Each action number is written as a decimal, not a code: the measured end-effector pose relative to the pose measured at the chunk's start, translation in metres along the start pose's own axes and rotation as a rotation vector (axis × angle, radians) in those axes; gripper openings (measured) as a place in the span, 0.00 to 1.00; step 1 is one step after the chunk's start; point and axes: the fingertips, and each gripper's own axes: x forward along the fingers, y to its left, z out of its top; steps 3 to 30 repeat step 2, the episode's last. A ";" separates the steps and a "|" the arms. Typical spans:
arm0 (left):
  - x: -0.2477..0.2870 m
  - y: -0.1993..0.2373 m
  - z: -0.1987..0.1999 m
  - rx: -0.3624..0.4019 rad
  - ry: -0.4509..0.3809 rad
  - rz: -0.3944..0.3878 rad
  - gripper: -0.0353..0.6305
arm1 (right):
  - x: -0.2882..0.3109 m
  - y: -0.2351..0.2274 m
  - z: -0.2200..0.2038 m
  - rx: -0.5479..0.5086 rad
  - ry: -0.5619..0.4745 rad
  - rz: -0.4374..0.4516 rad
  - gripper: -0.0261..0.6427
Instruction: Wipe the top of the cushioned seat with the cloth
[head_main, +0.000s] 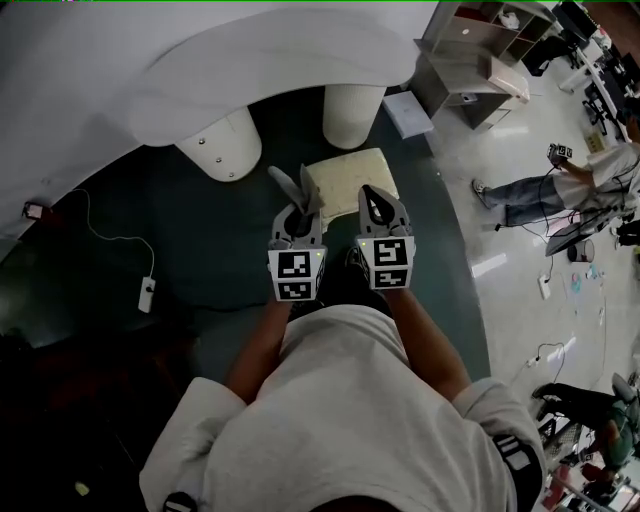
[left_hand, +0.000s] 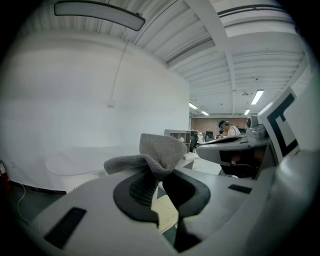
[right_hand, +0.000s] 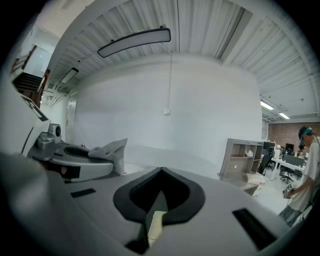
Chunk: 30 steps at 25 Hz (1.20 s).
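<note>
Cloth (head_main: 286, 186) sits pinched in your left gripper (head_main: 297, 212), held over the near edge of the cushioned seat (head_main: 350, 175); lower it onto the cream top before you sweep. Left gripper view: the jaws are clenched on a bunched fold, so lead with the loose flap. Right gripper view: your right gripper (right_hand: 160, 175) is closed on nothing; keep it off the seat.

Grippers: two, left gripper (head_main: 298, 212) and right gripper (head_main: 378, 197), side by side mid-frame
Cloth (head_main: 288, 186): one
Cushioned seat (head_main: 352, 176): one
Round white legs (head_main: 222, 148): two, upper centre
Bystanders (head_main: 545, 188): two, right edge
</note>
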 end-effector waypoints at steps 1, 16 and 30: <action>-0.001 0.002 0.000 -0.002 -0.004 0.002 0.12 | 0.001 0.003 0.000 -0.003 0.000 0.005 0.05; -0.001 0.003 -0.001 -0.004 -0.007 0.004 0.12 | 0.003 0.006 -0.001 -0.005 0.000 0.009 0.05; -0.001 0.003 -0.001 -0.004 -0.007 0.004 0.12 | 0.003 0.006 -0.001 -0.005 0.000 0.009 0.05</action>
